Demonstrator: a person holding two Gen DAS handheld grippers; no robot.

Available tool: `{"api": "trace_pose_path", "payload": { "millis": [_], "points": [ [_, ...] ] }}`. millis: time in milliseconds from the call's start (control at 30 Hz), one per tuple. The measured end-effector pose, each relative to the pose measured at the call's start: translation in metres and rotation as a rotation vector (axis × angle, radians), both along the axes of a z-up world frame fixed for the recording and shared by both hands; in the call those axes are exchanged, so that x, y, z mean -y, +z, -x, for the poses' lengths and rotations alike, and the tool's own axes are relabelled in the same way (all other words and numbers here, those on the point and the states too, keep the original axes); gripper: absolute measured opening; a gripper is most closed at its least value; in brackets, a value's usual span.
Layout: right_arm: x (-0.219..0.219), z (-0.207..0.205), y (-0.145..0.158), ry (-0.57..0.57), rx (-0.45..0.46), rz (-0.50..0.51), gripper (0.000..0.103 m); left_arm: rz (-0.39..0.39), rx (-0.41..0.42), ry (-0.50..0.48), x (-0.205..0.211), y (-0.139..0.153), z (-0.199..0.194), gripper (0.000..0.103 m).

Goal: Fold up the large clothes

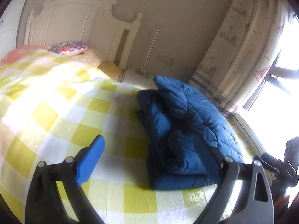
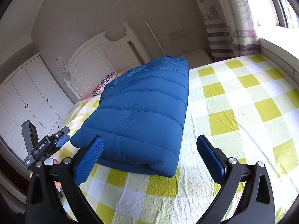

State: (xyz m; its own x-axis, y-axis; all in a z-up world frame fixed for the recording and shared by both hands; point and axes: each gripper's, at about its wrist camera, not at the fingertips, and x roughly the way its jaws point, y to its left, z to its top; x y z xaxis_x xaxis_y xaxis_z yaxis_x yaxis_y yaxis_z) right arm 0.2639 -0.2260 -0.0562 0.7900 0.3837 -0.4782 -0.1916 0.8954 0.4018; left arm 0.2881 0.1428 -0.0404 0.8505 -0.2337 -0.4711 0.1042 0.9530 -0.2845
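Jaws on both sides stand wide apart w/ nothing between them. Left gripper (image 1: pixel 151 160): only its left pad shows clearly, the right one sits dark against the cloth, so whether it touches the fabric can't be told. Right gripper (image 2: pixel 149 158): both pads visible, empty.

Blue puffer jacket (image 2: pixel 142 110) lies folded into a thick rectangle on the bed (image 2: pixel 243 102), straight ahead of the right jaws, its near folded edge just past the left pad. From the left side, it's ahead and to the right of the jaws, layers stacked and a bit lumpy.

Prob. released on purpose: bundle looks near done, both tools hovering low beside it, placed to press or tidy the puffy layers so they don't spring open.
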Motion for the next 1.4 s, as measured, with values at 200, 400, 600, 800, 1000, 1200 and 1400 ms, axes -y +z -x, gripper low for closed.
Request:
{"api": "trace_pose_path", "payload": {
  "millis": [200, 400, 600, 800, 1000, 1200, 1400],
  "points": [
    [-0.036, 0.09, 0.025, -0.157, 0.24, 0.275, 0.099, -0.274, 0.294, 0.087, 0.058, 0.047, 0.1, 0.101],
    [-0.065, 0.136, -0.004, -0.171, 0.241, 0.395, 0.099, -0.336, 0.191, 0.137, 0.095, 0.006, 0.136, 0.101],
    [-0.071, 0.164, -0.022, -0.163, 0.223, 0.453, 0.099, -0.329, 0.135, 0.081, 0.109, -0.019, 0.155, 0.101],
    [-0.076, 0.178, -0.017, -0.159, 0.249, 0.453, 0.099, -0.338, 0.152, 0.074, 0.114, -0.014, 0.169, 0.101],
    [-0.082, 0.184, -0.012, -0.153, 0.27, 0.45, 0.099, -0.347, 0.165, 0.078, 0.115, -0.013, 0.177, 0.101],
    [-0.085, 0.184, -0.013, -0.145, 0.268, 0.443, 0.099, -0.345, 0.161, 0.076, 0.115, -0.014, 0.18, 0.101],
    [-0.087, 0.187, -0.014, -0.145, 0.275, 0.435, 0.099, -0.345, 0.159, 0.079, 0.113, -0.014, 0.182, 0.101]
  ]
}}
